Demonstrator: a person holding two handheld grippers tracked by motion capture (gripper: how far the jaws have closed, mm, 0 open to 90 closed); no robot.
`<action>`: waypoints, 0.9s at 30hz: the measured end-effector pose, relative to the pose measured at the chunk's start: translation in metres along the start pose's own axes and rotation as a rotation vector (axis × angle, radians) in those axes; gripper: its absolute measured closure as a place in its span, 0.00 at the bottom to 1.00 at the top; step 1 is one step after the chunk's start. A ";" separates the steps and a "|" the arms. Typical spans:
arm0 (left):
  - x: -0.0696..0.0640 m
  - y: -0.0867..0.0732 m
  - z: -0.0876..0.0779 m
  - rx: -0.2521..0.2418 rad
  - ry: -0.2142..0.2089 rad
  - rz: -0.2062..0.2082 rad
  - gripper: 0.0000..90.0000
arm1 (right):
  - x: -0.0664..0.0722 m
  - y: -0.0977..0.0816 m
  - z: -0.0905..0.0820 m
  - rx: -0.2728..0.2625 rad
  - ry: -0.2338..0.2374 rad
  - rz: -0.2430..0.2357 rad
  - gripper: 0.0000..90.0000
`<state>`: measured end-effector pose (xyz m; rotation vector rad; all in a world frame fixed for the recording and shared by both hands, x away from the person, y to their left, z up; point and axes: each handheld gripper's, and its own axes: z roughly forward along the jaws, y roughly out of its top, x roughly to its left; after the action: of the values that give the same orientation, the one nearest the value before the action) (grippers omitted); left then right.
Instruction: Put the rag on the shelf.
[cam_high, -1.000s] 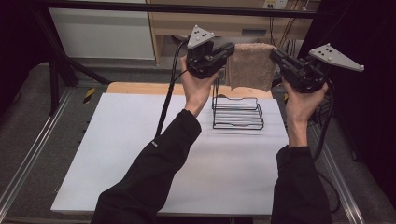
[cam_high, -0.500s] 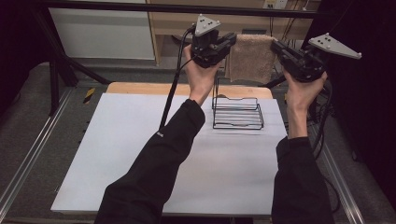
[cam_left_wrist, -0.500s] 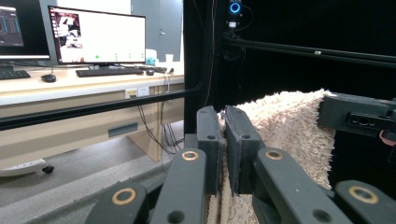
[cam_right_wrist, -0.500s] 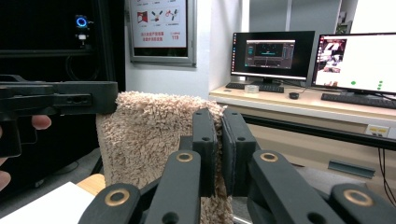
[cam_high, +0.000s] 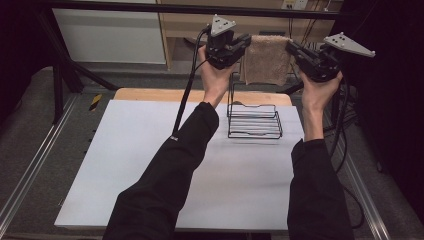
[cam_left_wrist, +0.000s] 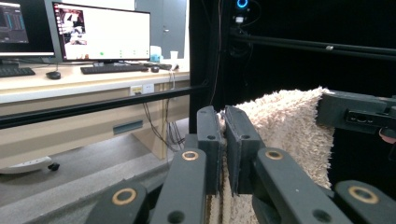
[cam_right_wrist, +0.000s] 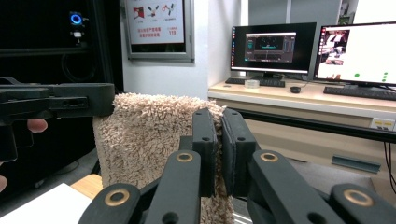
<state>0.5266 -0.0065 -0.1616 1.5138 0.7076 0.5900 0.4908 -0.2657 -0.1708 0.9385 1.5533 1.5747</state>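
A beige fluffy towel (cam_high: 264, 59) hangs stretched between my two grippers, high above the far end of the table. My left gripper (cam_high: 245, 42) is shut on the towel's left top corner (cam_left_wrist: 223, 140). My right gripper (cam_high: 291, 47) is shut on the right top corner (cam_right_wrist: 218, 126). The towel (cam_left_wrist: 289, 126) drapes down from both grips, and its pile (cam_right_wrist: 149, 135) shows in the right gripper view. A black wire rack (cam_high: 254, 118) stands on the white table top (cam_high: 150, 150) below the towel. The rack's upright back rises toward the towel's lower edge.
A wooden strip (cam_high: 150, 94) edges the table's far side. Beyond it stand a black frame bar (cam_high: 150, 7) and a desk. Monitors (cam_left_wrist: 102, 30) and keyboards sit on a desk (cam_right_wrist: 327, 100) in the background. Metal rails (cam_high: 30, 165) run along both table sides.
Both hands have carried the towel farther away across the table, toward the far edge and over the rack's back. Both grips have held.
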 end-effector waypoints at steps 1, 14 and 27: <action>0.001 0.000 0.002 0.002 0.004 0.000 0.94 | -0.001 -0.001 0.002 0.005 -0.002 0.002 0.95; 0.006 -0.015 0.015 0.038 0.005 0.018 0.94 | -0.015 -0.016 0.014 0.025 0.008 0.020 0.95; 0.008 -0.039 0.007 0.073 -0.020 0.024 0.94 | -0.011 -0.037 0.014 0.086 0.018 0.004 0.95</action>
<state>0.5344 -0.0051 -0.2009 1.5960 0.7031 0.5710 0.5082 -0.2686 -0.2080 0.9772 1.6434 1.5329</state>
